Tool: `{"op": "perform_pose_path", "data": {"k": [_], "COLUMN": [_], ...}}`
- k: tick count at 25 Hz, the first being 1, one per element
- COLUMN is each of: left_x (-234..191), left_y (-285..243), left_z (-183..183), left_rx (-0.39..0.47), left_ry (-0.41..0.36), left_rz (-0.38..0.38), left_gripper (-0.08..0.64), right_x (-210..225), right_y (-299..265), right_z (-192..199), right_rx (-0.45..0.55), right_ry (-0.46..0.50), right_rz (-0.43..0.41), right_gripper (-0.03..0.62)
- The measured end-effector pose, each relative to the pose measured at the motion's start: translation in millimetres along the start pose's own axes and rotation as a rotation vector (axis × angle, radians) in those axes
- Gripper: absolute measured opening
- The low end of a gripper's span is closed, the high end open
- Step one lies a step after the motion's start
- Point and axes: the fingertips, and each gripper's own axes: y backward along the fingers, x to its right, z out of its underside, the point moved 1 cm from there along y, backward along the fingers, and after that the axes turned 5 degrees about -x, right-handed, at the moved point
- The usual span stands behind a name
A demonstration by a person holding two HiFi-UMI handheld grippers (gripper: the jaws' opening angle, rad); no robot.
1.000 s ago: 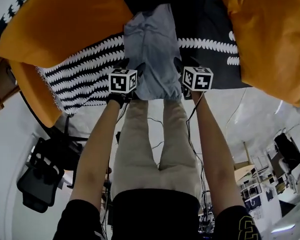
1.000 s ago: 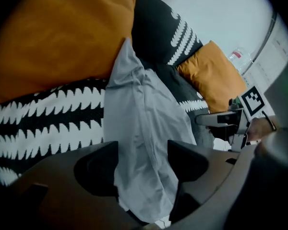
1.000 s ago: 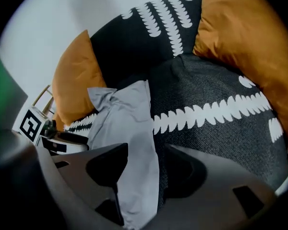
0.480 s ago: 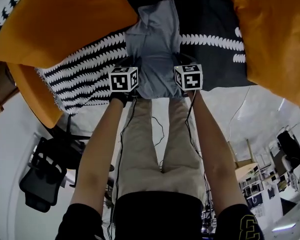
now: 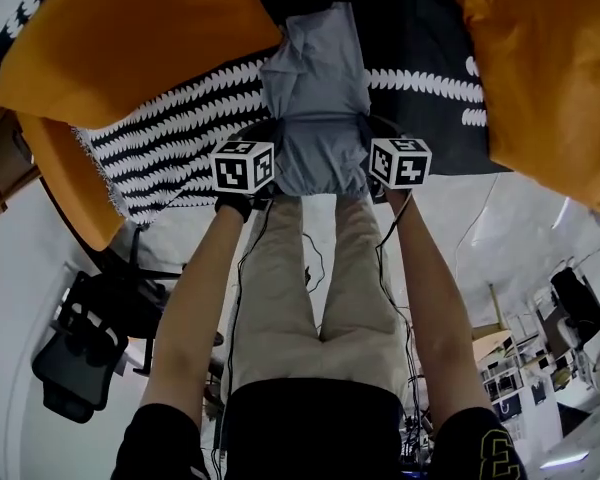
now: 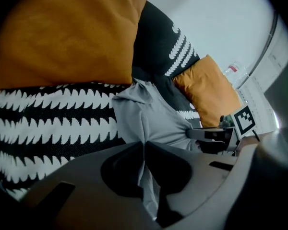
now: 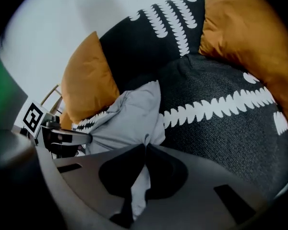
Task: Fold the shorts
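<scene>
Head view, and the big picture first: a dark sofa cover (image 5: 170, 138) with white scalloped stripes fills the far half of the scene. One large orange cushion (image 5: 120, 38) sits on its left and another orange cushion (image 5: 545, 78) on its right.

Between them lie the grey shorts (image 5: 315, 98), a narrow strip running from the near edge of the seat away toward the far side. The person stands right at that near edge, both arms reaching in.

Down to the tools now. The left gripper (image 6: 144, 147) has just been closing and is clenched on the near-left corner of the shorts. In the left gripper view a fold of grey cloth is pinched between the jaws and trails out below them. The right gripper (image 7: 145, 151) has just been closing too. In its own view it is grasping the near-right corner the same way, grey fabric nipped tight between the jaws.

So it's a grip on both near corners, and I'd say the fold is about to start. Done well, both hands should rise together and stay level, keeping the hem stretched between them so it doesn't sag. Then they carry it over to the far end, square up the edges, and only then let go.
</scene>
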Motion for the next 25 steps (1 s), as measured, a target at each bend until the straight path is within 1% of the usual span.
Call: {"op": "perform_pose_path", "data": {"k": [4,7,11,12,14,16,21,25], "left_x": [12.7,30.9,56.2,60.3,68.5,79.1,111.9,133.9], "left_y": [23.5,44.0,58.7,60.7,67.1,75.6,87.1,106.4], "left_z": [3.1,6.7,14.0,13.9,8.0,-6.4,-60.0,-112.2], "left_rx": [0.007,0.008,0.005,0.008,0.024,0.043,0.079,0.126], "left_ry": [-0.016,-0.034,-0.092,-0.094,-0.065,-0.051,-0.142,-0.203], "left_rz": [0.028,0.049,0.067,0.074,0.094,0.113,0.116,0.127], "left_gripper": [0.026,0.026,0.026,0.026,0.026,0.026,0.026,0.026], "right_x": [-12.1,-21.1,-22.0,-21.4,-22.8,-24.0,-8.6,-7.1], "right_y": [26.4,55.3,90.8,96.5,108.1,121.7,154.5,183.1], "right_z": [5.6,8.2,9.7,8.2,0.5,-14.0,-64.3,-115.2], "right_rx": [0.024,0.049,0.080,0.085,0.099,0.125,0.206,0.283], "right_ry": [0.011,0.029,0.030,0.025,0.025,0.042,0.062,0.096], "right_rz": [-0.033,-0.062,-0.078,-0.078,-0.080,-0.082,-0.086,-0.093], "right_gripper": [0.023,0.021,0.021,0.021,0.021,0.021,0.021,0.021]}}
